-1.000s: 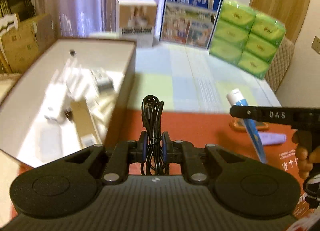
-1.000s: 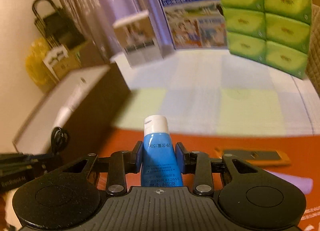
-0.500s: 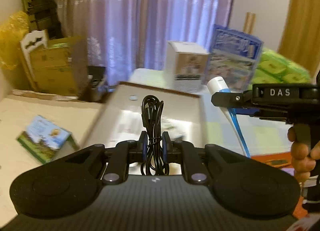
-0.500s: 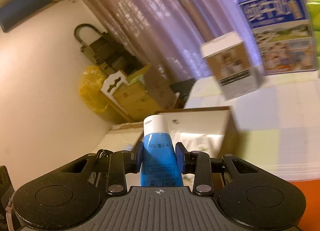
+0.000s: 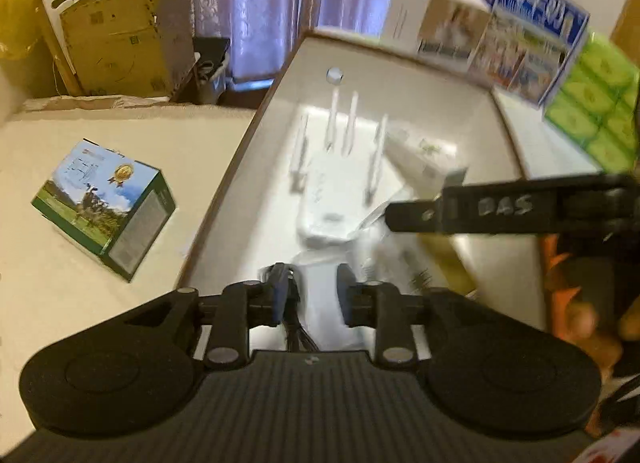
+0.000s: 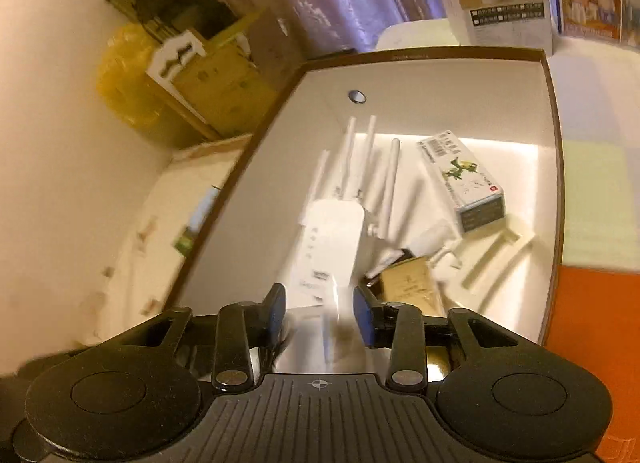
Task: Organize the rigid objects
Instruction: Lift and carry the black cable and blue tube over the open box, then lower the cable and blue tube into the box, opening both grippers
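Observation:
Both grippers hang over a big white-lined box with a brown rim. My left gripper has its jaws opening. The black cable hangs loose by the left pad, with neither pad pressing on it. The right gripper is opening its jaws too. Between them the blue-and-white tube is a falling blur, free of both pads. In the left wrist view the right gripper reaches in from the right, above the box.
In the box lie a white router with antennas, a small printed carton and a tan packet. A green-blue carton sits left of the box. Cardboard boxes stand behind; green tissue packs are at right.
Both grippers swung left from the orange mat to above the box. Their jaws, shut on the cable and the tube before, have parted, and both things are slipping down out of them.

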The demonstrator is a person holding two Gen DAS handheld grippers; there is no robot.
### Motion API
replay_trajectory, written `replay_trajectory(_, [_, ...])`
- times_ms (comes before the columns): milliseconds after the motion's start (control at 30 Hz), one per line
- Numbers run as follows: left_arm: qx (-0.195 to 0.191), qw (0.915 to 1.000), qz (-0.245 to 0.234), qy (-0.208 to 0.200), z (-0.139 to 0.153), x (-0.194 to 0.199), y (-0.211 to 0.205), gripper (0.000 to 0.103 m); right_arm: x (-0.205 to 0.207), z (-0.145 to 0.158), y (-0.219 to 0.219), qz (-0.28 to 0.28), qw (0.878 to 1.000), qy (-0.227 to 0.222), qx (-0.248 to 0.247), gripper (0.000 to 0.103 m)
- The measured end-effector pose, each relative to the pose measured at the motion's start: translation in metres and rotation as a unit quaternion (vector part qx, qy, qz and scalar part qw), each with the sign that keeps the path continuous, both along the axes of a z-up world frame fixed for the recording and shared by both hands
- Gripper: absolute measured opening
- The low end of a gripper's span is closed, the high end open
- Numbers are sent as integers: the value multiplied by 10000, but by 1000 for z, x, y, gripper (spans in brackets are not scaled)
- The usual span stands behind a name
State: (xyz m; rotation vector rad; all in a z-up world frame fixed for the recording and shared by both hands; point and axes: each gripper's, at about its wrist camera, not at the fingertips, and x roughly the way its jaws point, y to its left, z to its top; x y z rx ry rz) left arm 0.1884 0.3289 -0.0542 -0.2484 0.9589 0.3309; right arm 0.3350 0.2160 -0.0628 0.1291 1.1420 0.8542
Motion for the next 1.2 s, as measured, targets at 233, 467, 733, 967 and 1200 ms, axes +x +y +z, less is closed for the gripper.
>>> replay_trajectory(233, [-26, 10000, -88, -19, -3, -8, 6, 38, -2, 3, -3, -75, 9998, -177, -37, 59])
replay_trajectory(467, [20, 9996, -255, -69, 2, -4, -3, 39, -25, 10, -22, -191, 9991, -331, -203, 60])
replay_trajectory(733, [171, 9992, -354, -120, 12, -3, -12, 39, -29, 17, -37, -316, 9980, -454, -297, 60])
replay_trajectory(967, [309, 9986, -361, -248, 29, -4, -24, 40, -32, 30, -53, -344, 9974, -601, -205, 60])
replay_trajectory(1200, [449, 9970, -441, -449, 50, -3, -49, 40, -31, 45, -81, -433, 9965, -718, -63, 61])
